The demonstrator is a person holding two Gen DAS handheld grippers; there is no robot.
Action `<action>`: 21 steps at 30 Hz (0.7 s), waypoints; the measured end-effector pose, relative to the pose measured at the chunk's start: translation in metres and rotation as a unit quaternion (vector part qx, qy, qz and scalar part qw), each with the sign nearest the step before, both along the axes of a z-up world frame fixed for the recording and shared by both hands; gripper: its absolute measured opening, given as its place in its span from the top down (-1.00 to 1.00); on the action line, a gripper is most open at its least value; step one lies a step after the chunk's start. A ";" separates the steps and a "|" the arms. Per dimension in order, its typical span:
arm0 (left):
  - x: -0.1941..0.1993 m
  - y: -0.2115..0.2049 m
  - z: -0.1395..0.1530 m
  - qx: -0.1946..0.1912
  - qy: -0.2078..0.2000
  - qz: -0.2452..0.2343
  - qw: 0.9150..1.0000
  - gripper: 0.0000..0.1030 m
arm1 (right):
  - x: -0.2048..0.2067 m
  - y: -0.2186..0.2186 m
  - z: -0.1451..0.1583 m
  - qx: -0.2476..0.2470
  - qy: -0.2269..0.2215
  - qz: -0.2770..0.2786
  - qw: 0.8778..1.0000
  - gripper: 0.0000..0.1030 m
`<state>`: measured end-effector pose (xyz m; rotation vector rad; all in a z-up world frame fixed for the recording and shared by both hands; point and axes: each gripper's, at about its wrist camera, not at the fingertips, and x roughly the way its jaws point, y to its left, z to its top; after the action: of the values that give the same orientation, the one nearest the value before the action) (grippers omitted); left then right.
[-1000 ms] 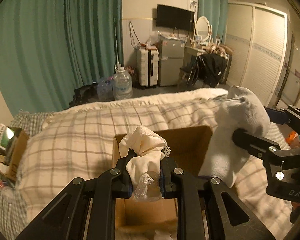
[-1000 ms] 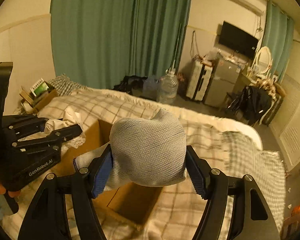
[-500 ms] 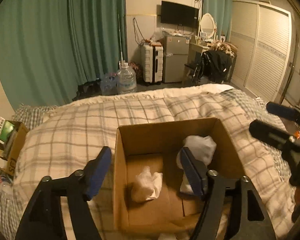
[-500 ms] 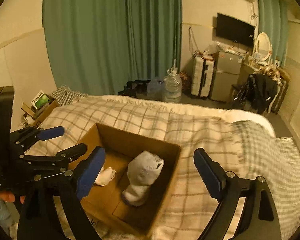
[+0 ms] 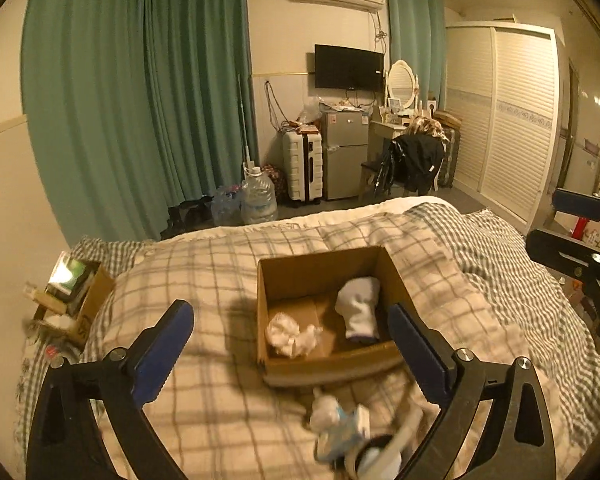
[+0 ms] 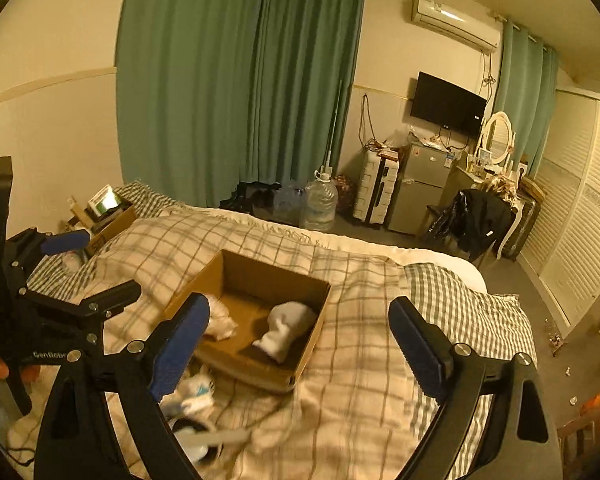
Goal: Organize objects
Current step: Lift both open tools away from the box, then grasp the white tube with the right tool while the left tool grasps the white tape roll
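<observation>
An open cardboard box (image 5: 276, 276) sits on the plaid bed; it also shows in the right wrist view (image 6: 316, 292). Inside lie a crumpled cream lace cloth (image 5: 290, 334) on the left and a grey-white sock (image 5: 360, 312) on the right; both show in the right wrist view, the cloth (image 6: 222, 320) and the sock (image 6: 286, 330). My left gripper (image 5: 292, 344) is open and empty, raised above the box's near side. My right gripper (image 6: 298, 344) is open and empty above the box. Each gripper shows at the edge of the other's view.
Small white and blue items and a white round object (image 5: 348, 432) lie on the blanket in front of the box, blurred; they also show in the right wrist view (image 6: 196, 400). A box of clutter (image 5: 72, 292) stands left of the bed. The floor drops off to the right.
Both grippers opened and let the cream cloth and the grey sock drop into the box. Both then rose and pulled back from the box.
</observation>
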<state>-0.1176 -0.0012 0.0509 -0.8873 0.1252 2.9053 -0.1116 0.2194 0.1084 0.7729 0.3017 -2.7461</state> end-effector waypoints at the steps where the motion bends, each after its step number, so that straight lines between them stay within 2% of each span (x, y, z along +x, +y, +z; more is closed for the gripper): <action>1: 0.009 -0.003 -0.001 0.002 0.001 0.003 1.000 -0.96 | 0.009 0.001 -0.002 0.000 0.000 -0.002 1.000 -0.77; 6: 0.050 -0.015 -0.020 0.017 0.001 0.019 1.000 -0.99 | 0.054 -0.004 -0.035 -0.004 -0.026 -0.008 1.000 -0.77; 12: 0.073 -0.025 -0.076 0.034 -0.027 0.056 0.998 -0.99 | 0.066 -0.023 -0.106 0.011 -0.077 -0.012 0.997 -0.77; 17: 0.075 -0.023 -0.120 0.007 -0.065 0.061 0.996 -0.99 | 0.056 -0.041 -0.164 0.023 -0.143 -0.005 0.989 -0.77; 21: 0.069 -0.030 -0.134 -0.024 -0.067 0.084 0.994 -0.99 | 0.048 -0.054 -0.186 0.036 -0.171 -0.008 0.985 -0.77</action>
<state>-0.0485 -0.0316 -0.0831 -1.1508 0.1141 2.9938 -0.0635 0.1649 -0.0772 1.2474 0.3218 -2.5653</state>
